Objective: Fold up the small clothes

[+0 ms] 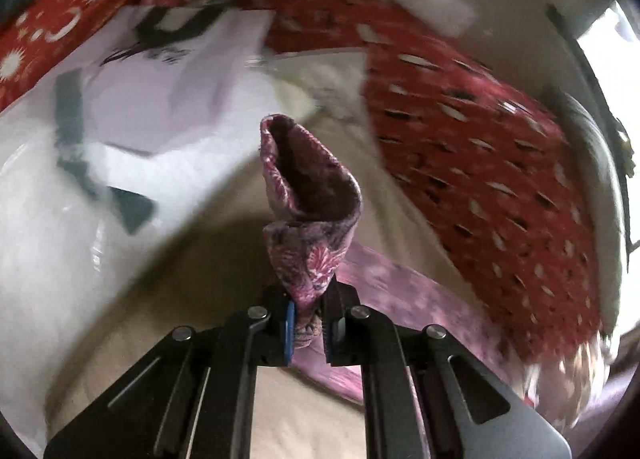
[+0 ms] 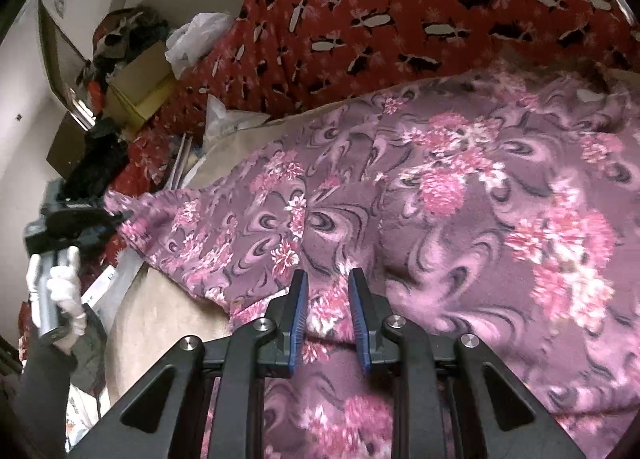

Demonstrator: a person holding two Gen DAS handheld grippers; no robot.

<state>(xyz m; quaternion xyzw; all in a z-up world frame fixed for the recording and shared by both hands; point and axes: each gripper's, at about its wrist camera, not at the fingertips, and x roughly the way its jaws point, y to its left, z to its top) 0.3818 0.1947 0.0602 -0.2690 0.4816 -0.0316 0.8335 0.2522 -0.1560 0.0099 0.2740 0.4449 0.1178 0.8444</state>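
Left wrist view: purple flowered cloth [image 1: 308, 195] right at the tip of the left gripper [image 1: 309, 329], sticking up and away from it in a curled fold. Pinched tight between the two blue pads [image 1: 289, 329], jaws almost fully together. More of the same cloth trailing off to the right and below the jaws, blurry. Tan surface [image 1: 192, 259] under the tool. Red patterned sheet [image 1: 472, 147] ahead and to the right. White plastic bag [image 1: 120, 107] with dark print ahead and to the left, resting on the tan surface.

Right wrist view: the purple flowered cloth [image 2: 460, 199] spread wide, filling the space ahead of the right gripper [image 2: 328, 313] and to its right, running under it too. Jaws a small way apart, with a bump of the cloth between the blue pads [image 2: 301, 315]. Can't tell if the pads press on it. Far to the left, the left gripper [image 2: 76, 225] gripping a corner of the cloth, held by a white gloved hand [image 2: 66, 291] with a dark sleeve [image 2: 40, 391]. Red patterned sheet [image 2: 400, 11] beyond the cloth. Up and left of the tool, a cardboard box [image 2: 138, 87] with dark and red clothes [image 2: 124, 33] piled on top. Clear plastic bag [image 2: 196, 37] just beside the box.
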